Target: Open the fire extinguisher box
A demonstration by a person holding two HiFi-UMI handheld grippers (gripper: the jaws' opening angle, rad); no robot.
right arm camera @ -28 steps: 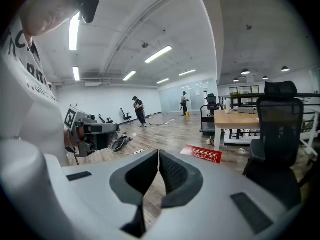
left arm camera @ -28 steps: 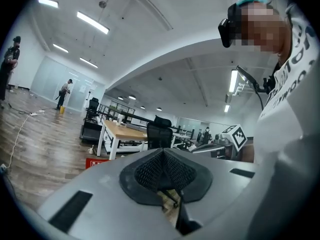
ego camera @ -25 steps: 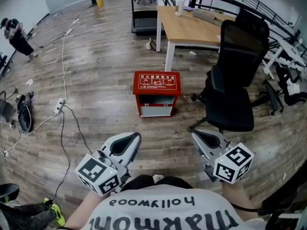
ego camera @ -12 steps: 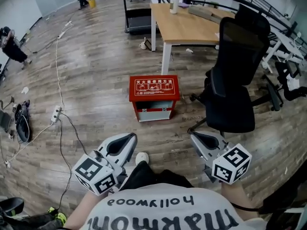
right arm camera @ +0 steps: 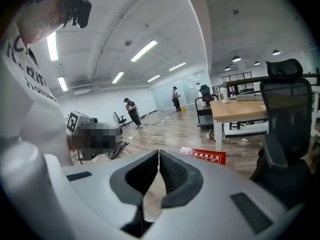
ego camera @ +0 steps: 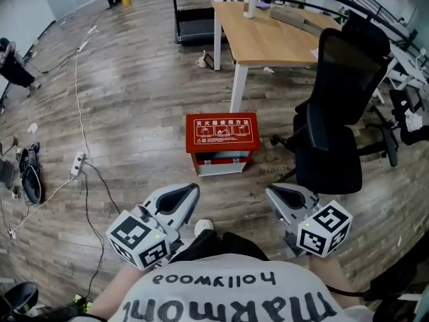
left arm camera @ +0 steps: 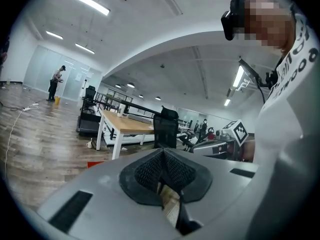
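FIRE EXTINGUISHER BOX ON FLOOR, BOTH GRIPPERS SHUT AND EMPTY

Head view
- 1 red box (ego camera: 222,131), white print on its flat lid, pale front panel; stands on the wooden floor (ego camera: 134,99) just in front of the desk (ego camera: 268,39) leg, beside the black office chair (ego camera: 335,139)
- 1 left gripper (ego camera: 192,188) and 1 right gripper (ego camera: 271,190), both low in the frame, pointing toward the box and well apart from it
- 1 white shoe (ego camera: 203,227) between the 2 grippers
- 1 power strip (ego camera: 78,163) with white cable, far left
- 1 treadmill (ego camera: 194,19) behind the desk

Left gripper view
- Jaws pressed together, nothing between them
- A red sliver of the box (left arm camera: 95,164) shows just above the gripper body, left of the jaws; desk and chair stand beyond
- Marker cube (left arm camera: 239,130) of the right gripper at the right

Right gripper view
- Jaws closed tip to tip, nothing held
- Box lid (right arm camera: 202,156) in sight just right of the jaw tips, on the floor before the desk; the chair fills the right edge
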